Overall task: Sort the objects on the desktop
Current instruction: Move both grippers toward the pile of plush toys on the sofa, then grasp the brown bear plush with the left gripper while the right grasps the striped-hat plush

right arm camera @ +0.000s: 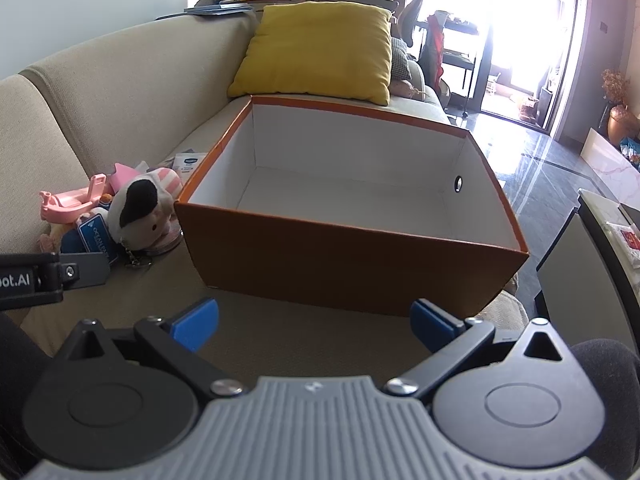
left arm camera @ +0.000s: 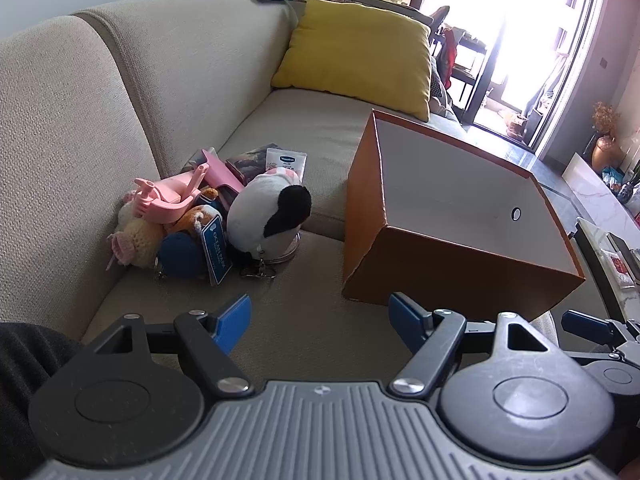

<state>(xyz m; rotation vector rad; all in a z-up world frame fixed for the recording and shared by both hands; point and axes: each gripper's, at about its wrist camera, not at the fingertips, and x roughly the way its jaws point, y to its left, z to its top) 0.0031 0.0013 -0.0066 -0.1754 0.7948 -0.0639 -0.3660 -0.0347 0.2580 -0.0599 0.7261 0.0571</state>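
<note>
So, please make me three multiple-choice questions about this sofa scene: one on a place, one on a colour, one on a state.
1. Where does the pile of small objects lie relative to the orange box, in the left wrist view?
A. inside it
B. to its left on the sofa
C. behind it

2. What colour is the cushion?
A. yellow
B. green
C. grey

3. How is the right gripper?
A. shut on a toy
B. shut and empty
C. open and empty

Answers: 1 B, the pile sits on the seat beside the box; 2 A, plainly yellow; 3 C, its blue fingers stand apart with nothing between.
</note>
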